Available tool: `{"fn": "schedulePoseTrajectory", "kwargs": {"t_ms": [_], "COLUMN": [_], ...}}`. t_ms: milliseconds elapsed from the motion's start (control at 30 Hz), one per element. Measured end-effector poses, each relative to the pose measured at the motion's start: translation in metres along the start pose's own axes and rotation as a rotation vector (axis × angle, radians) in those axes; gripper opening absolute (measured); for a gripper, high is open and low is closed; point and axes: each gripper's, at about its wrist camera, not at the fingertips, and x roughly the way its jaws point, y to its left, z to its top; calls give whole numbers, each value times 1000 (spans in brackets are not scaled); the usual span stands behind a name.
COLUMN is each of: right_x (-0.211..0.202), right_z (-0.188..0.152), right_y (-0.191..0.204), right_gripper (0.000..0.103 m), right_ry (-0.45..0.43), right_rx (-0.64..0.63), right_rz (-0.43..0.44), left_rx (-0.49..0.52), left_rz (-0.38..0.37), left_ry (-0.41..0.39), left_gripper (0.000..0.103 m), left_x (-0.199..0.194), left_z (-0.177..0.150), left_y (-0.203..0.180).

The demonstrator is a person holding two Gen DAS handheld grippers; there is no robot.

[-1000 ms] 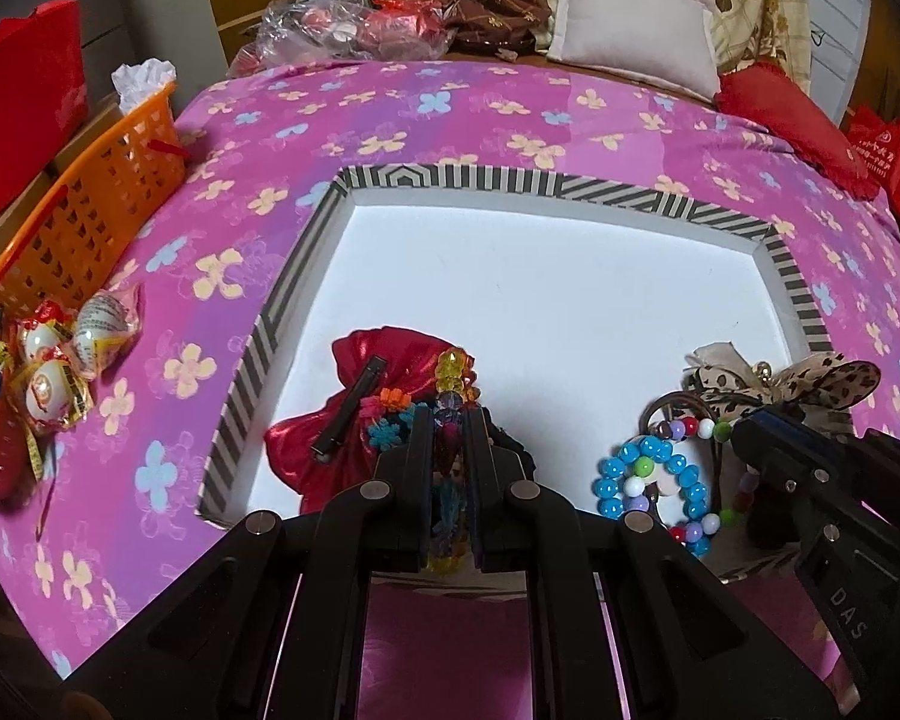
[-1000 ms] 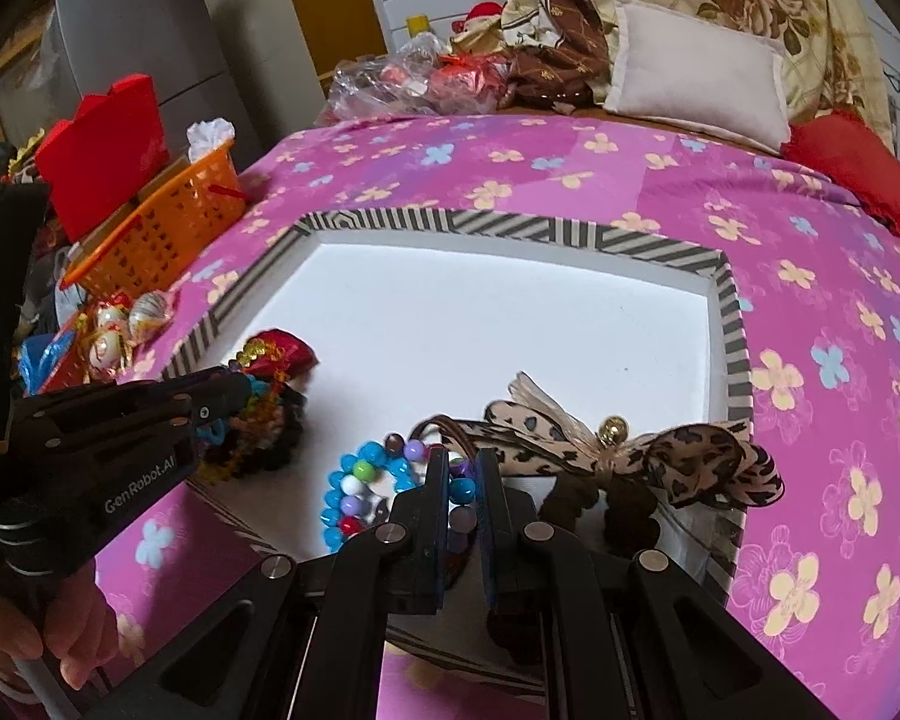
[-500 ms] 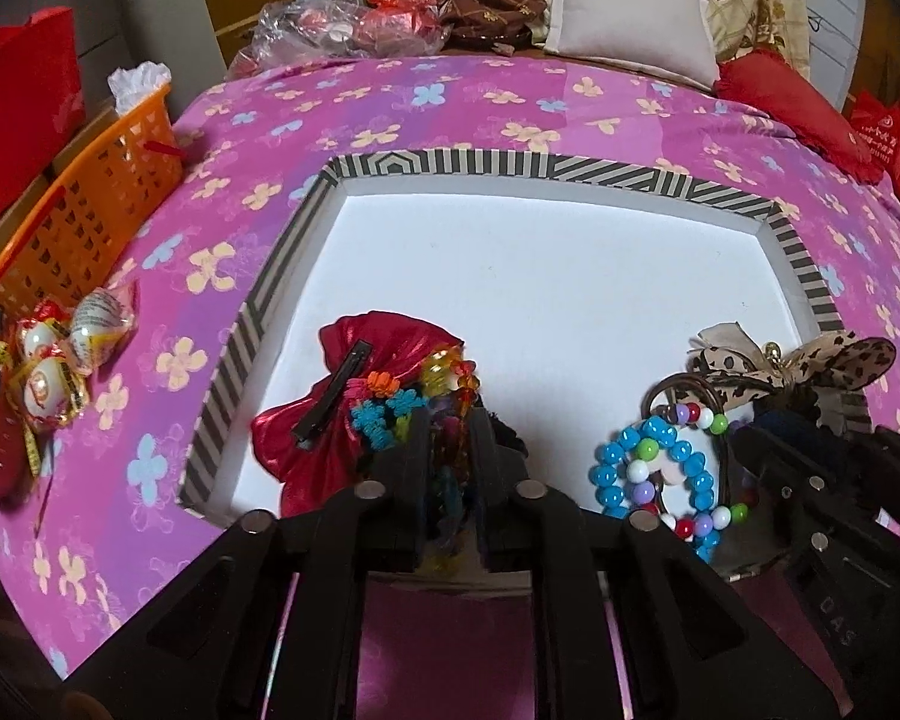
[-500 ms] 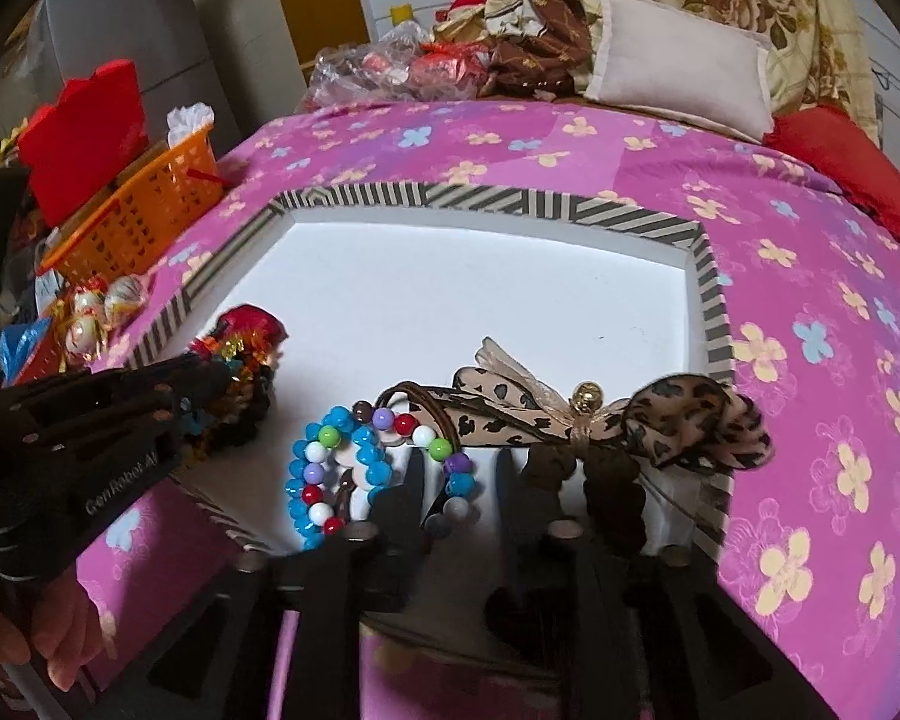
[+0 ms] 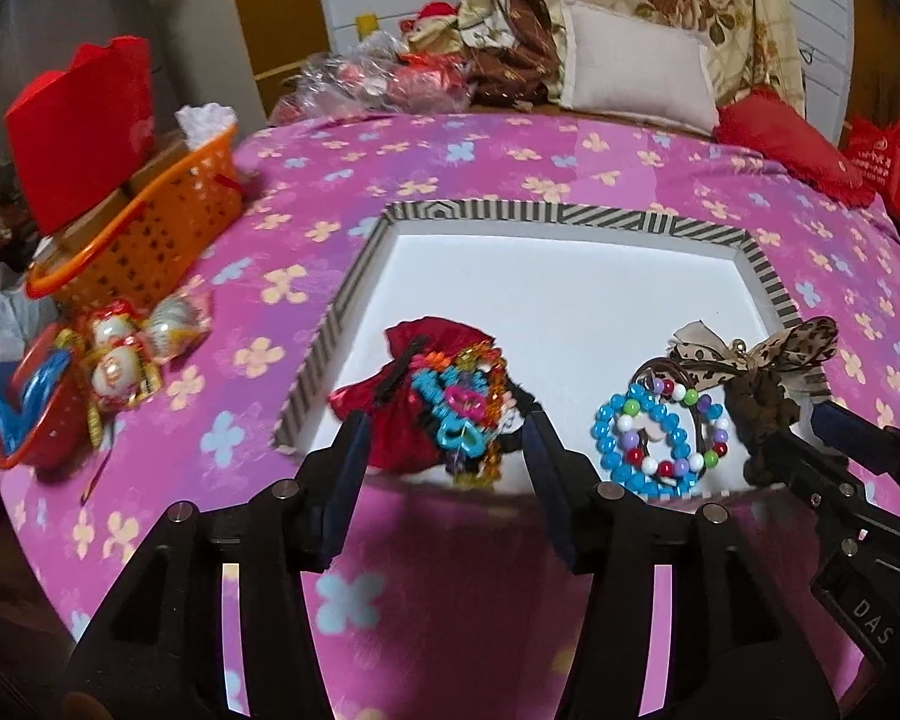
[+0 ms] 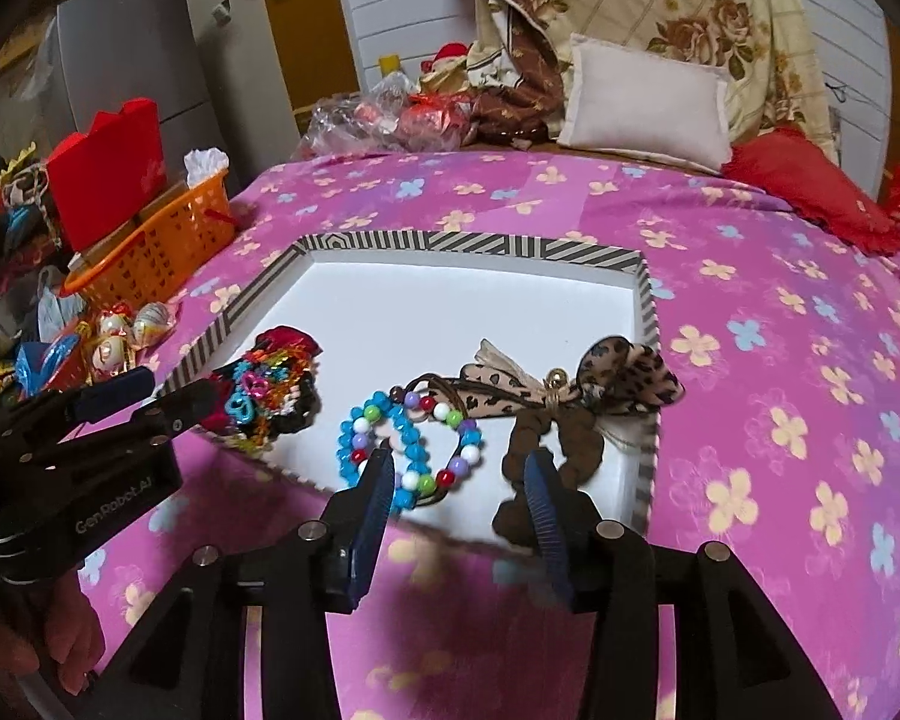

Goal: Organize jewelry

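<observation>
A white tray with a striped rim [image 5: 354, 276] [image 6: 645, 300] lies on the pink flowered bedspread. In its near left corner a pile of colourful bead jewelry [image 5: 459, 414] [image 6: 264, 387] rests on a red pouch [image 5: 426, 342]. A blue beaded bracelet [image 5: 654, 438] [image 6: 408, 438] lies mid-front. A leopard-print bow hair tie [image 5: 756, 360] [image 6: 576, 390] lies at the right. My left gripper [image 5: 447, 450] is open and empty, just short of the pile. My right gripper [image 6: 459, 480] is open and empty, over the bracelet and the bow's brown scrunchie.
An orange basket [image 5: 144, 228] [image 6: 150, 240] with a red bag [image 5: 84, 126] stands left of the tray. Wrapped sweets [image 5: 120, 354] and a red dish [image 5: 36, 420] lie near the left edge. Pillows [image 5: 636, 78] and clutter sit at the back.
Both grippers have opened and drawn back toward me. The left one let go of the colourful bead jewelry, which now lies on the red pouch. The right one released the bracelet.
</observation>
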Motion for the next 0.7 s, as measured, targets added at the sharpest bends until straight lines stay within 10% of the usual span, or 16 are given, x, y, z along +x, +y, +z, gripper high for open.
{"fn": "schedulePoseTrajectory", "kwargs": {"t_ms": [167, 700], "right_x": [-17, -53], "right_z": [-10, -30], "right_y": [9, 36], "right_gripper": [67, 70], "right_ry": [-27, -59], "right_rx": [14, 2], "right_rz": [-6, 4], "left_rx": [-24, -87], "left_rz": [17, 36], "left_ry": [-36, -113], "left_gripper": [52, 52], "left_x": [-22, -81], "left_z": [-13, -40], "left_y": [11, 28]}}
